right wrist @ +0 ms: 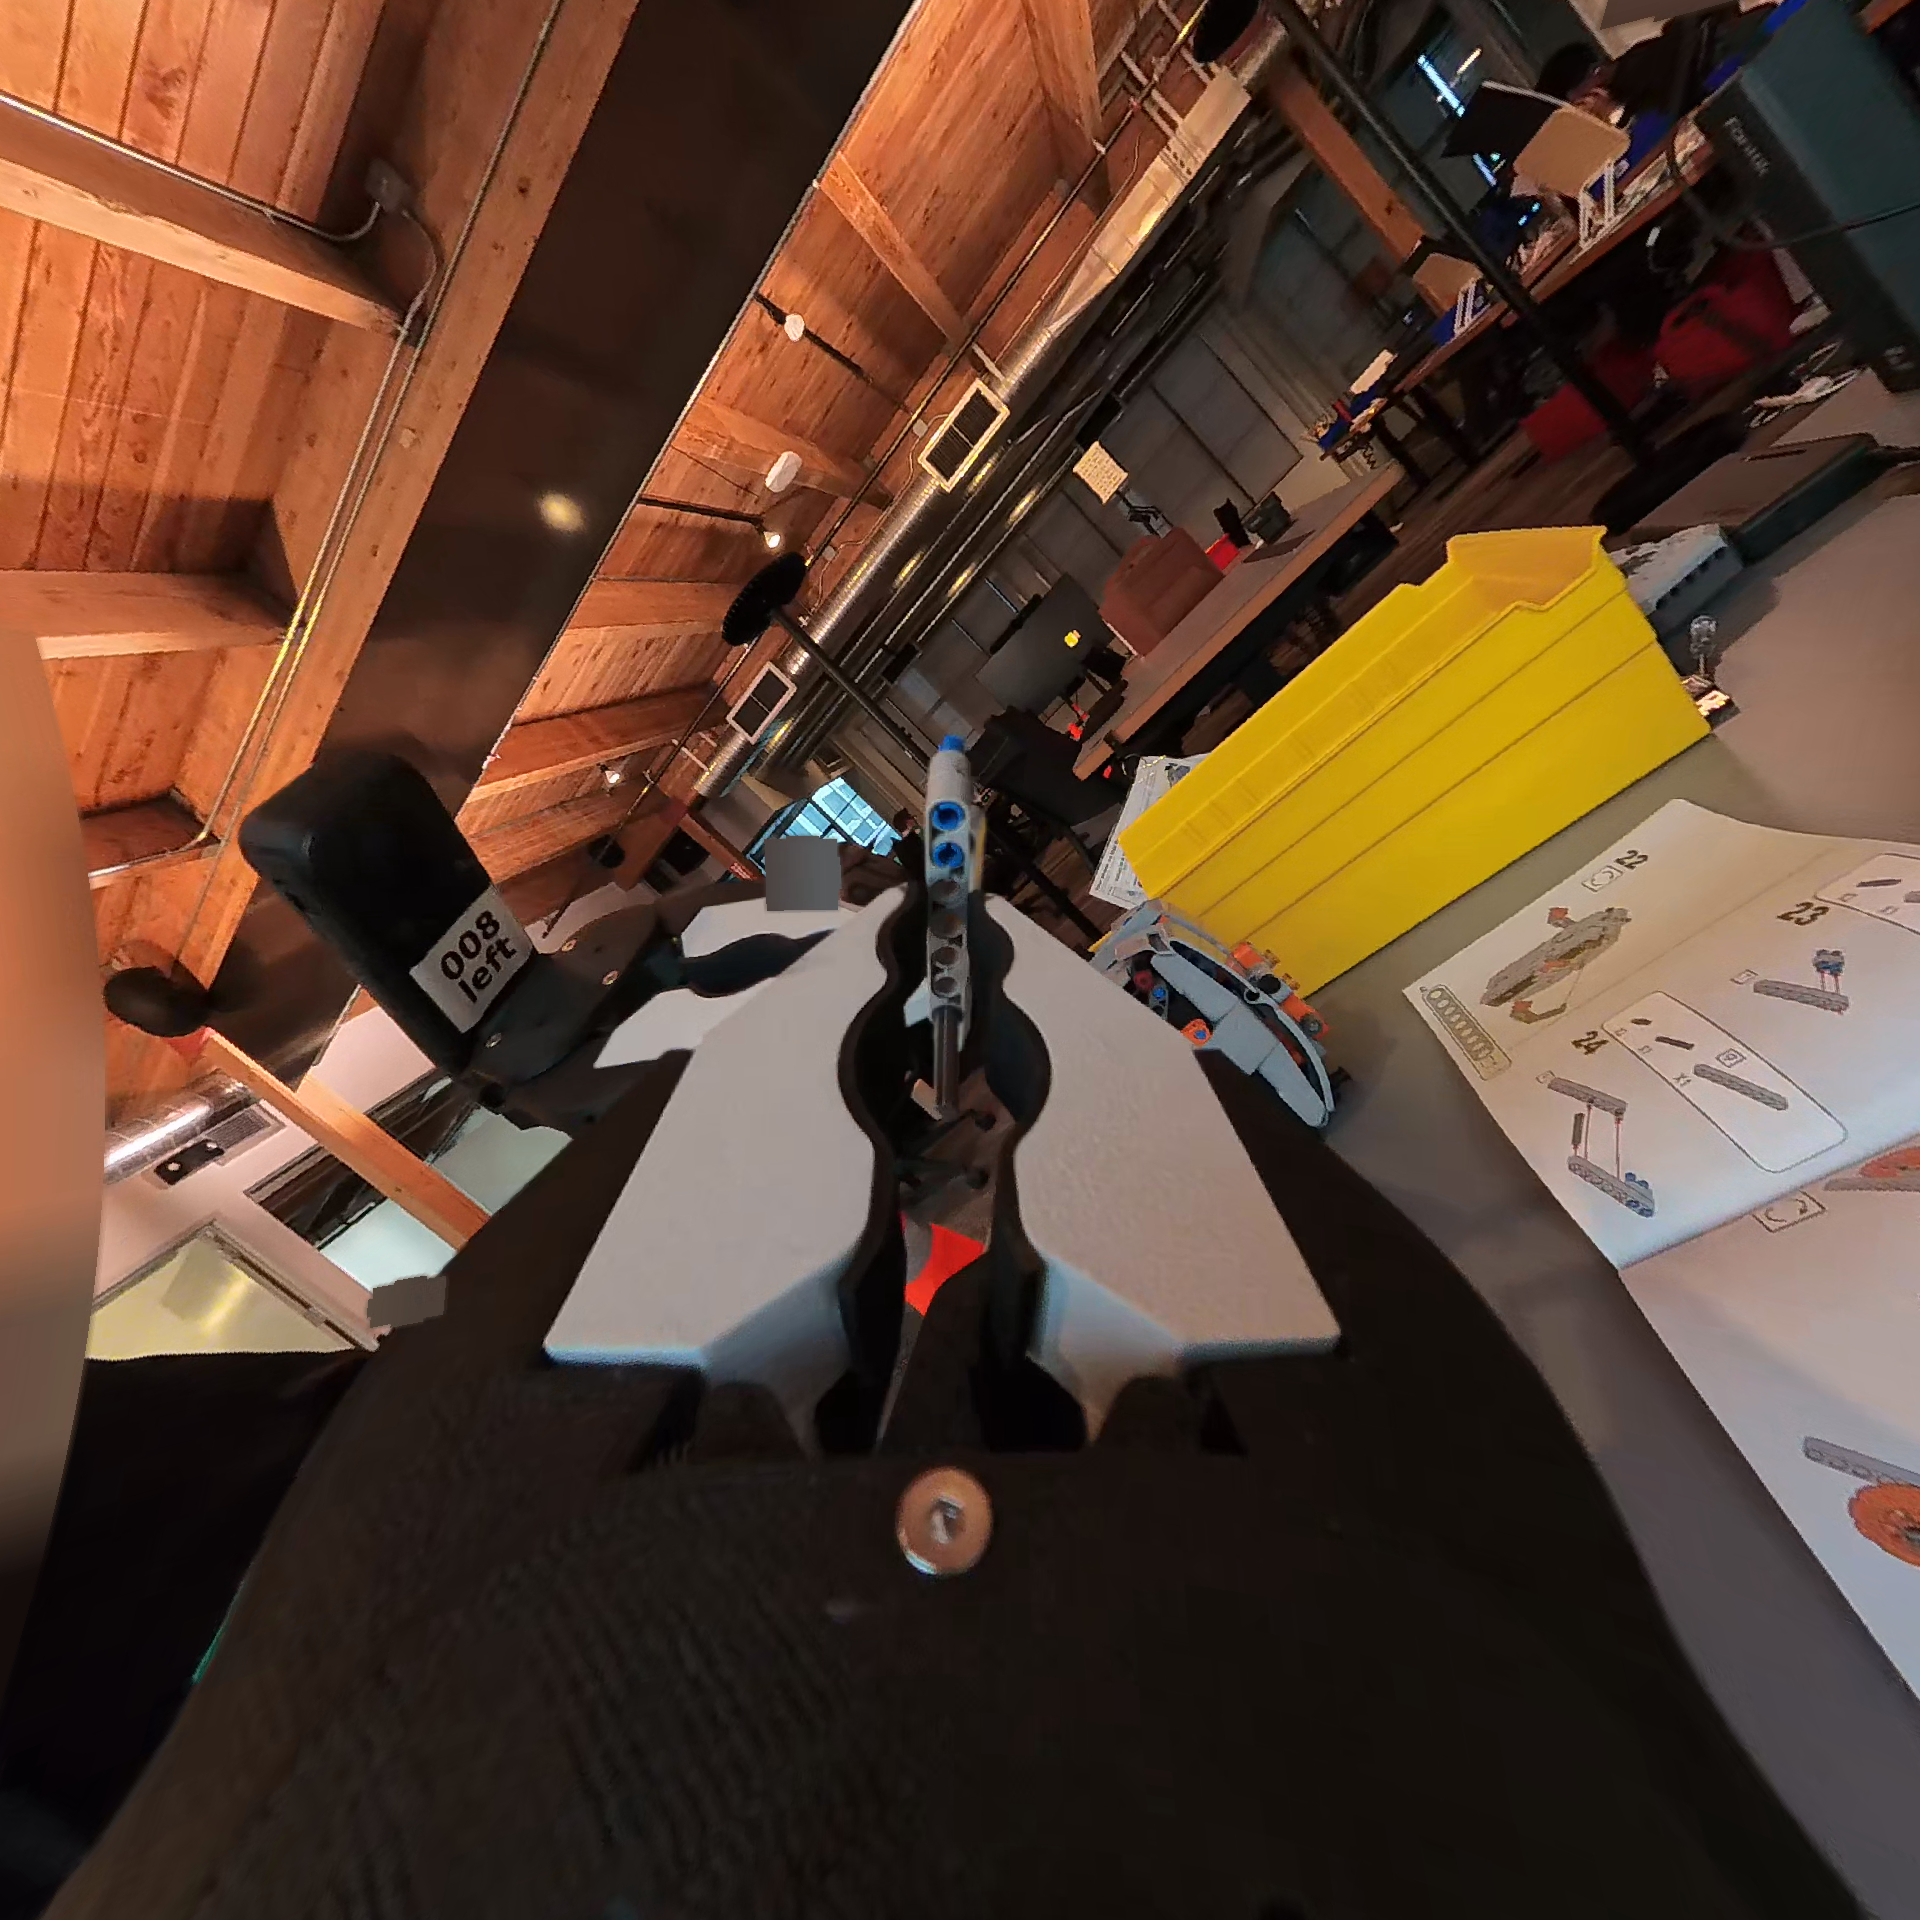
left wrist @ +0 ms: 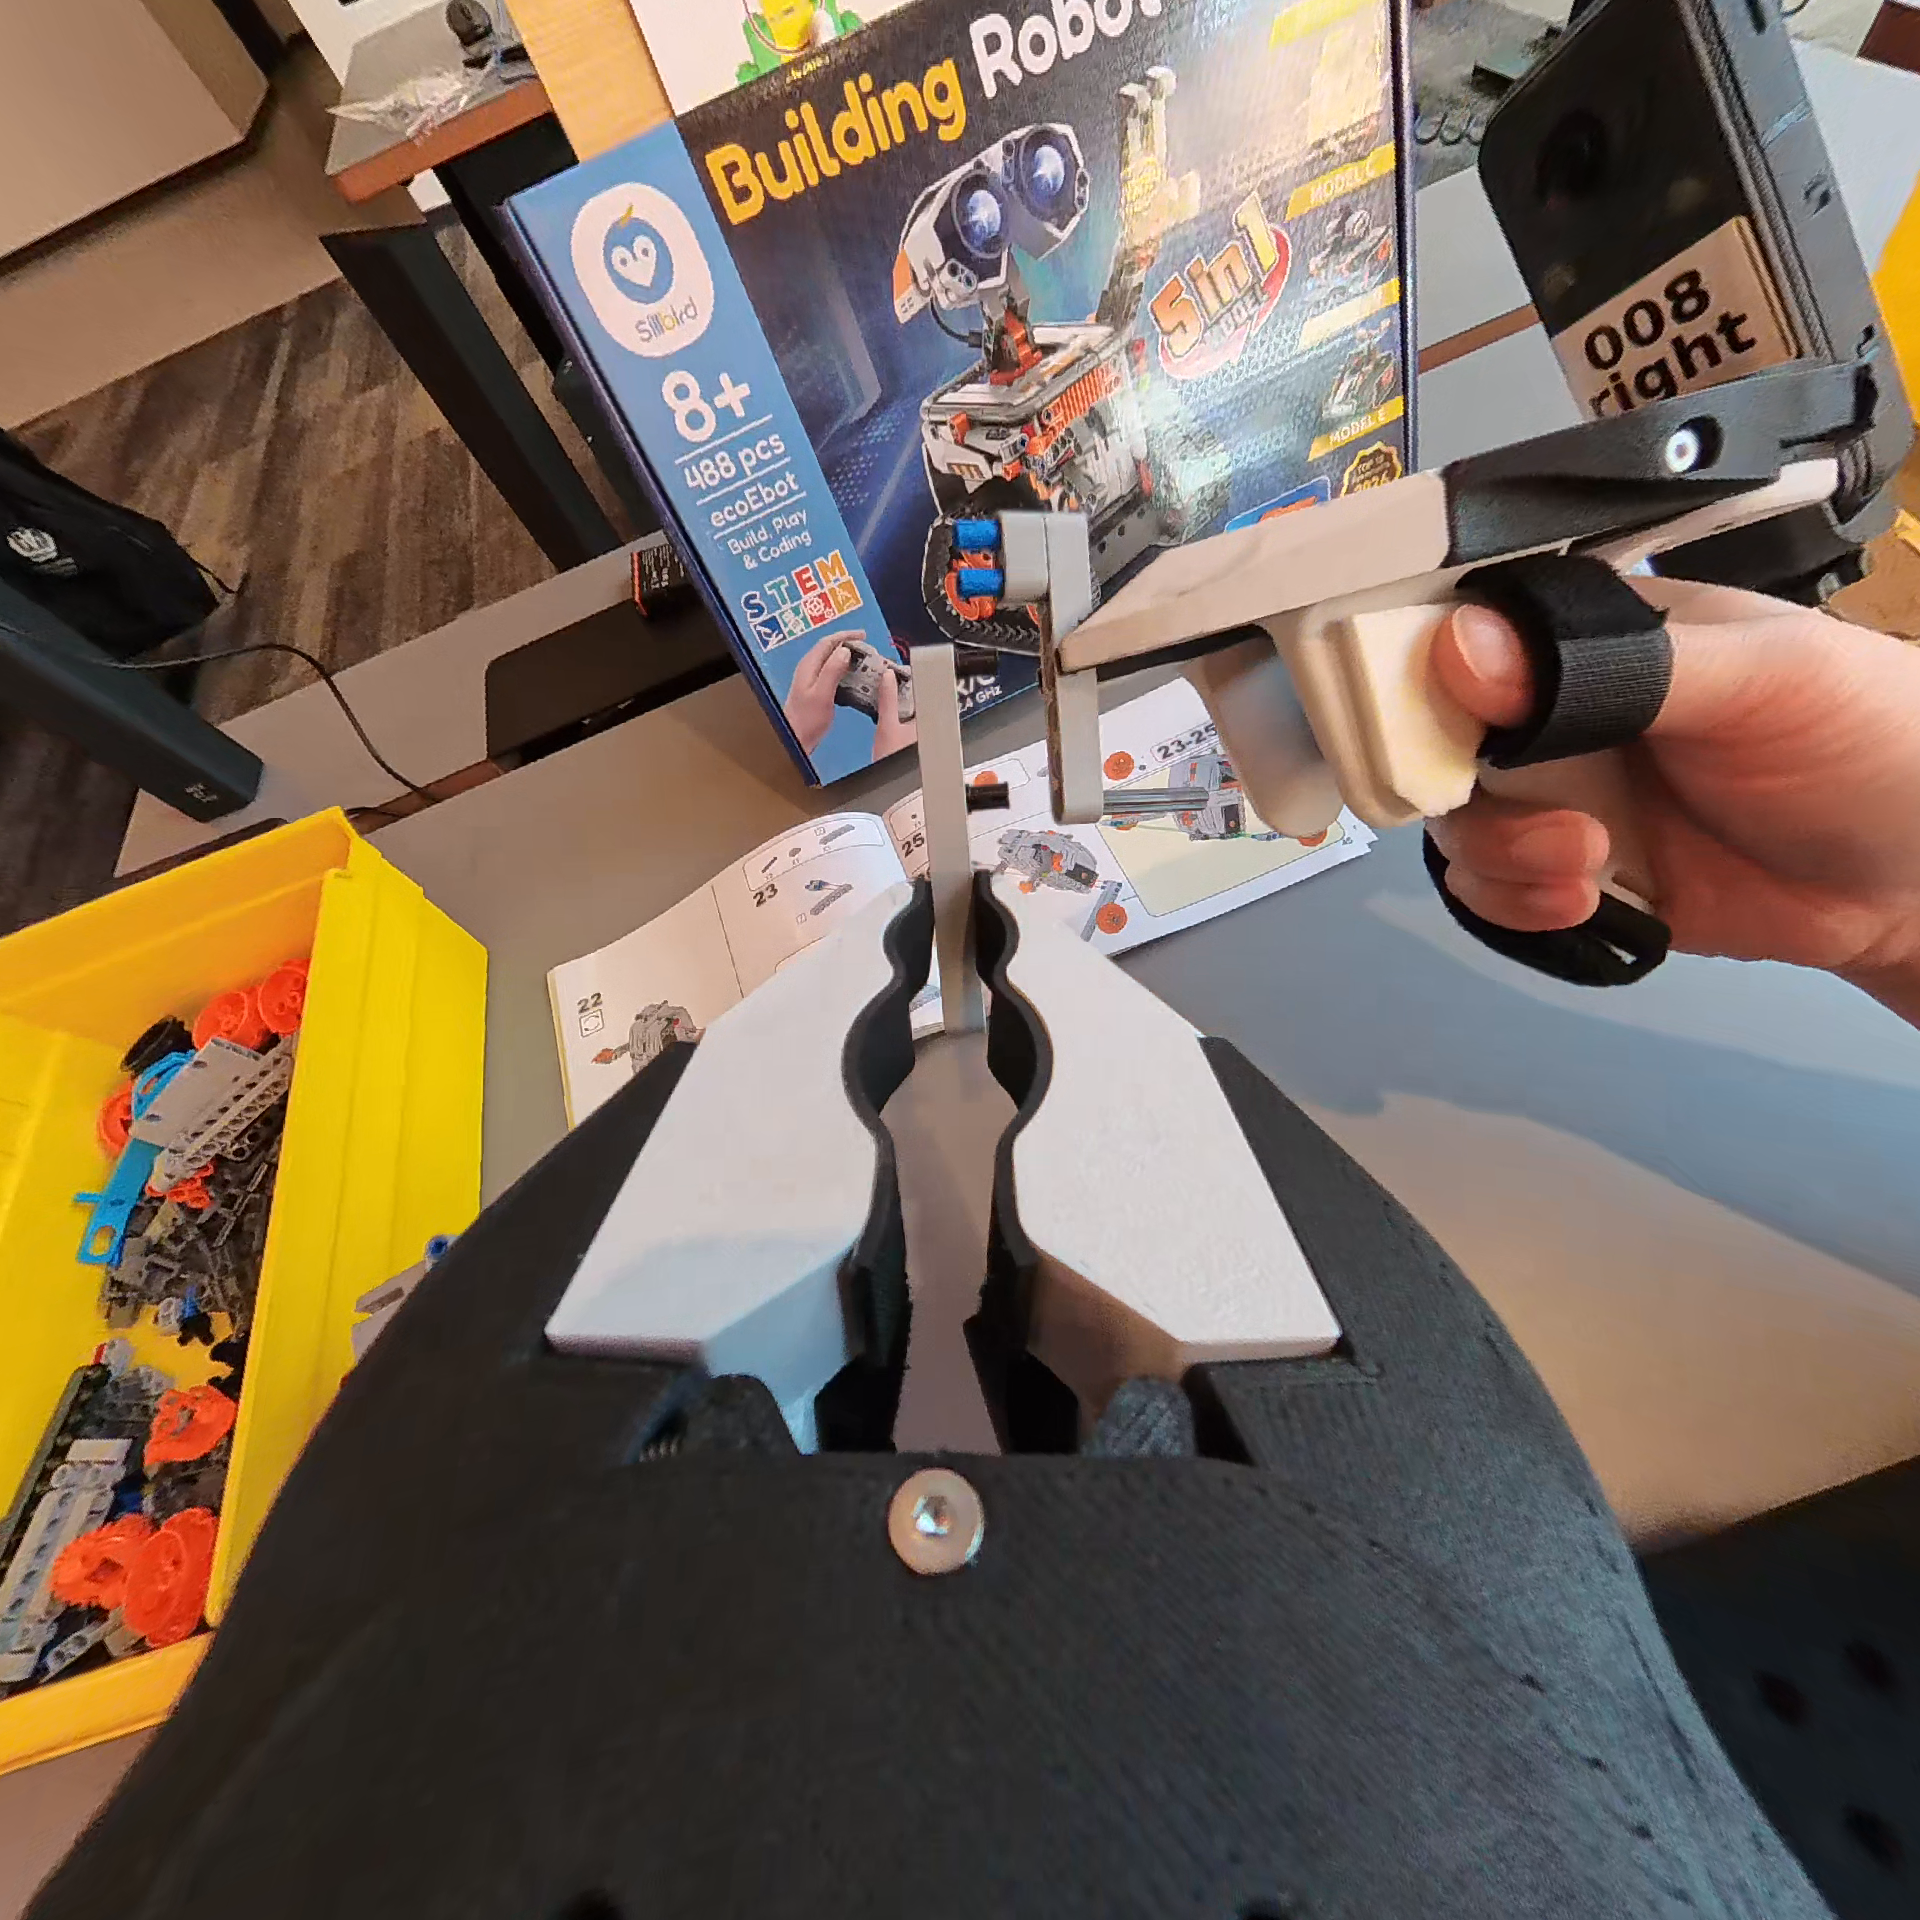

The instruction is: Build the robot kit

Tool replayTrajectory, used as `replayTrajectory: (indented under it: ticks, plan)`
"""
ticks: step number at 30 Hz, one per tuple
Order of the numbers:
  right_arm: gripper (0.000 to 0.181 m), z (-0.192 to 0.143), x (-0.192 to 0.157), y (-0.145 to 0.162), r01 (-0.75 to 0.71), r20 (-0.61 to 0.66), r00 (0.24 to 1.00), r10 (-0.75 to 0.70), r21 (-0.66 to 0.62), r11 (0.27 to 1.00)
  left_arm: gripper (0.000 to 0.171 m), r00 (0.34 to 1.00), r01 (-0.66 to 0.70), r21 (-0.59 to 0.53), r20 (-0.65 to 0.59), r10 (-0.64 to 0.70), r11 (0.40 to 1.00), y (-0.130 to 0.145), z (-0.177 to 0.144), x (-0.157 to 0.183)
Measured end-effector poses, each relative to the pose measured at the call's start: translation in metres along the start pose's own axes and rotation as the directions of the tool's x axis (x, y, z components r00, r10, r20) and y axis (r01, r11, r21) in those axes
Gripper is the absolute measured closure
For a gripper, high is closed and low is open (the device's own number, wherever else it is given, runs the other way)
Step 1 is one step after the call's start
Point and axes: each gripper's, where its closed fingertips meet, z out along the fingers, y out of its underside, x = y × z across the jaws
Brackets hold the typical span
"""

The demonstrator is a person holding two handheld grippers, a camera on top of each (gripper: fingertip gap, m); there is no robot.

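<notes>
My left gripper [left wrist: 951, 894] is shut on a flat grey beam [left wrist: 943, 790] that stands upright, with black pins sticking out of its right side. My right gripper [left wrist: 1065, 649] comes in from the right, held by a hand [left wrist: 1704, 790], and is shut on a second grey beam [left wrist: 1070, 665] with two blue pins [left wrist: 977, 561] at its top. The two beams stand close together, a small gap between them. In the right wrist view my right gripper [right wrist: 945, 914] holds that holed beam [right wrist: 948, 894] edge-on, blue pins up. The left gripper's black body [right wrist: 416, 914] shows at left.
A yellow bin [left wrist: 343, 1039] of loose orange, grey and blue parts sits at left; it also shows in the right wrist view [right wrist: 1434, 748]. An open instruction booklet [left wrist: 831, 894] lies on the grey table [left wrist: 1455, 1195]. A toy box [left wrist: 987, 364] stands behind. A partly built model [right wrist: 1226, 997] sits by the bin. The tips of one gripper are about 4 cm away from the tips of the other.
</notes>
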Motion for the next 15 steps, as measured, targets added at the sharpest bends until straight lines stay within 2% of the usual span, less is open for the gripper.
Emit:
replayTrajectory:
  ticks: [15]
  plan:
    - [0.177,0.001,0.007,-0.001,-0.029,-0.046,0.999,0.030,0.028,0.999,0.166,0.999,-0.036,-0.012,0.040,0.036,0.999,-0.002,0.012,0.006]
